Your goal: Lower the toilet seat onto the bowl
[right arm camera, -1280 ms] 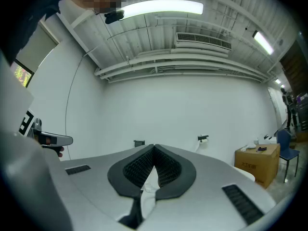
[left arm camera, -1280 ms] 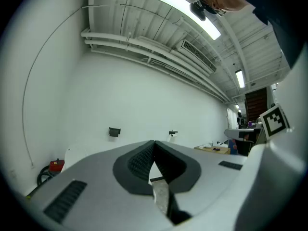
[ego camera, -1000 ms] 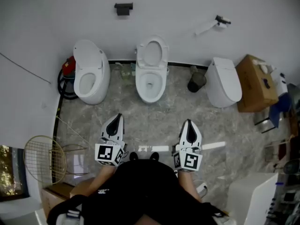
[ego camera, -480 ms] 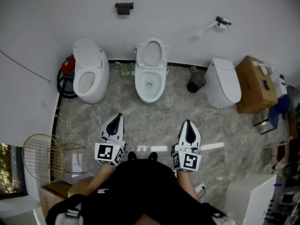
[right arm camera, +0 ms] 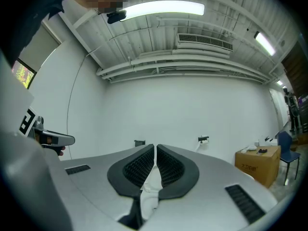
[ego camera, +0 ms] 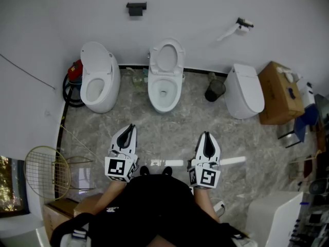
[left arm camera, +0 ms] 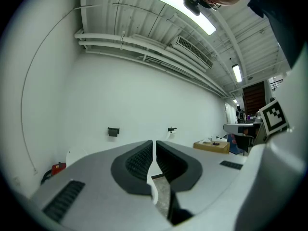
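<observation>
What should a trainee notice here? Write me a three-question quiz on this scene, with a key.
1. How many toilets stand along the white wall? A two, B three, C four.
2. True or false: the right gripper is shut on the raised seat of the middle toilet.
3. Fill in: the toilet beside the cardboard box has its lid ____.

Key: 1 B. 2 False: the right gripper is shut on nothing and is well short of the middle toilet. 3 Closed.
</observation>
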The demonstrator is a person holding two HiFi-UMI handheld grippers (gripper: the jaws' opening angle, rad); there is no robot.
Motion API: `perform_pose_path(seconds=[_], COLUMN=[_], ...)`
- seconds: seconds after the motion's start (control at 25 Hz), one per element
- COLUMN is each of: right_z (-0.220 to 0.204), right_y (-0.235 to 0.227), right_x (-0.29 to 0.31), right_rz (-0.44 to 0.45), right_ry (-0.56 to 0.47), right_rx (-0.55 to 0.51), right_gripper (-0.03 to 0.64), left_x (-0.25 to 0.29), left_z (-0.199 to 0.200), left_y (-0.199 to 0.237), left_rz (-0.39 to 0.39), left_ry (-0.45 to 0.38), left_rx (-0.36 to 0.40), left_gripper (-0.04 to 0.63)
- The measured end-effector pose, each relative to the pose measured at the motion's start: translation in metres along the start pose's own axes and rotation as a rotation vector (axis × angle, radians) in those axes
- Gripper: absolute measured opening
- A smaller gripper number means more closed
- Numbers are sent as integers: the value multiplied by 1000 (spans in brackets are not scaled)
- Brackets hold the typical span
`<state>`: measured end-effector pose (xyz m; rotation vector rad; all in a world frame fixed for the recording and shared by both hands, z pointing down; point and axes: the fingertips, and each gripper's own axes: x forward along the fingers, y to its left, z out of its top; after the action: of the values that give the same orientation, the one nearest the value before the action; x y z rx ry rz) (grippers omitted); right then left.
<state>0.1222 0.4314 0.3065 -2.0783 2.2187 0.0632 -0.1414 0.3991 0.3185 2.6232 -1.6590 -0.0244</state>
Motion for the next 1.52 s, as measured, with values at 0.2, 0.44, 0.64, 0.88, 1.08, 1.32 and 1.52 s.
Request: perform_pose_path(seconds=[0.2,0.44,0.64,0.88,1.08,1.32,1.52], right_z=[0,4,5,9,4,-5,-10], right_y=[-1,3,7,9,12,23,31], right_x=[-2,1,5,6,8,13,13], right_rz=[10,11,13,16,15,60,64], right_ry=[-7,-3,8,5,34,84,54], right_rx=[-24,-21,-36,-39,-29,-38,-31], right_gripper=[39,102,158,239,354,428,448], left_x=[-1,-1,1,4,4,7,5], left_z=[3,9,10,17,10,7,5], left_y=[-4,-4,-3,-5,-1,6,14], left_rz=[-6,-2,-22,-21,-15,-30,-37], left_ry=[-8,-5,-22,-13,-25,-29,-34], left_rx=[13,39,39,65,70,60,61], left_gripper=[66,141,235,313,399,508,551])
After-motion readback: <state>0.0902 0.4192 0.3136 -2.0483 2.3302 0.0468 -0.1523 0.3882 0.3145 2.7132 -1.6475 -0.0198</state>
